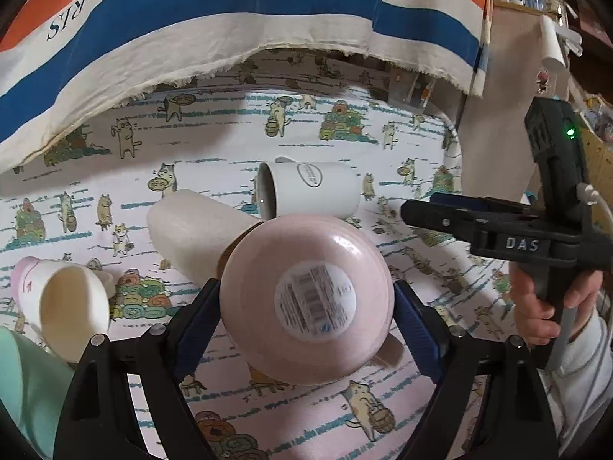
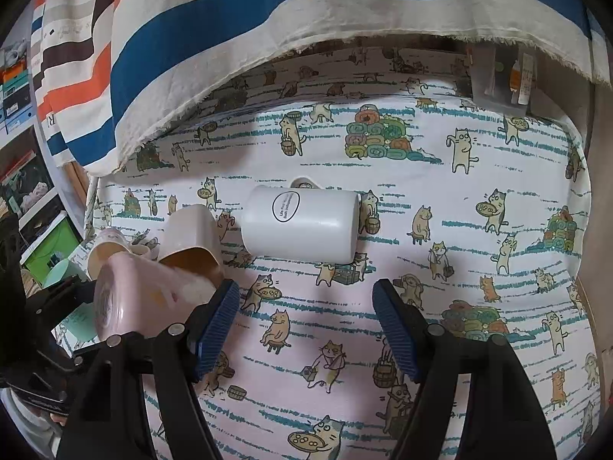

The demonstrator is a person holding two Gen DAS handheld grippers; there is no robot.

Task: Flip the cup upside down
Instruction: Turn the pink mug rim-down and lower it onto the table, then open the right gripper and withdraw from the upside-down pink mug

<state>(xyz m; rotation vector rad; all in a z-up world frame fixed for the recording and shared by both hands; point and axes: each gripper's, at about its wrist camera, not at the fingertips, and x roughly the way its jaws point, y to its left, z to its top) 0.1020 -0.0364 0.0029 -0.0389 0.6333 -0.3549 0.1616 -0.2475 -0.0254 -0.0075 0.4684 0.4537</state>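
The pale pink ceramic cup turns its labelled base at the left wrist camera, so its mouth is out of sight, and the label's print is too small to read. It covers the brown mouth of the cream tumbler lying behind it. A mint-green object is cut off at the lower left edge. The oval wording on the white mug is blurred.

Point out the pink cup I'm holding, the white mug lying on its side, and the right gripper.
pink cup [image 1: 306,299]: left wrist view, on its base label.
white mug [image 2: 306,226]: right wrist view, mid-wall.
right gripper [image 2: 306,326]: right wrist view, midway between its open fingertips.
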